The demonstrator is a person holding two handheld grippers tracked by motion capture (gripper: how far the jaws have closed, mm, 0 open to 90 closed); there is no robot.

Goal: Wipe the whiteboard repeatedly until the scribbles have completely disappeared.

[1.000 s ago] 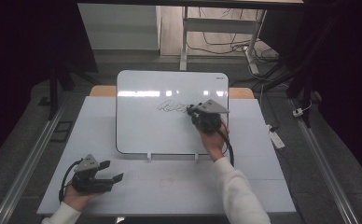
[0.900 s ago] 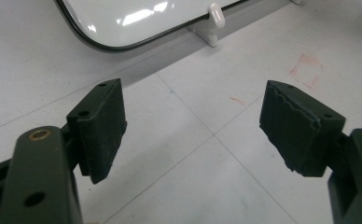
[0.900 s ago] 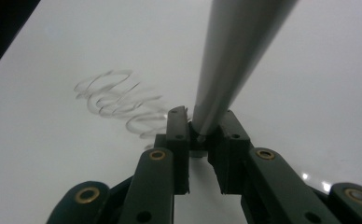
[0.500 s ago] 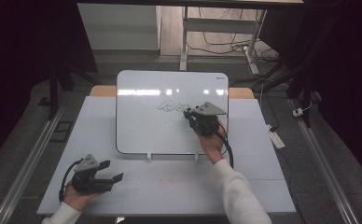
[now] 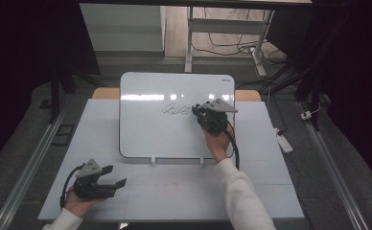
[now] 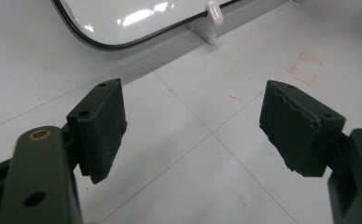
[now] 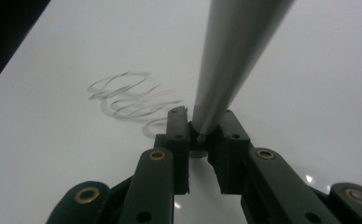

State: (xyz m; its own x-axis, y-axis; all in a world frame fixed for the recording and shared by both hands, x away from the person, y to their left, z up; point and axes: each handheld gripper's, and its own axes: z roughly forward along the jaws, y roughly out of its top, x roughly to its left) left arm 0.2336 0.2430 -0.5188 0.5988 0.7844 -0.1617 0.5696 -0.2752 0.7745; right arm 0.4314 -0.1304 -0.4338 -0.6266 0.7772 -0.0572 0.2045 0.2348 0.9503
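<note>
Right gripper over the whiteboard, jaws clamped on a grey marker held beside the looping scribble, left gripper low on the white table near the board's bottom-left corner, jaws spread wide, nothing between them

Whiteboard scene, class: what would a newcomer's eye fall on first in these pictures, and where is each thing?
The glossy whiteboard at the middle of the table stands out first, with a grey scribble on its upper part. Just right of the scribble, the right gripper is shut on a grey marker over the board. At the table's near left corner, the left gripper rests open, with nothing between its pads.
</note>
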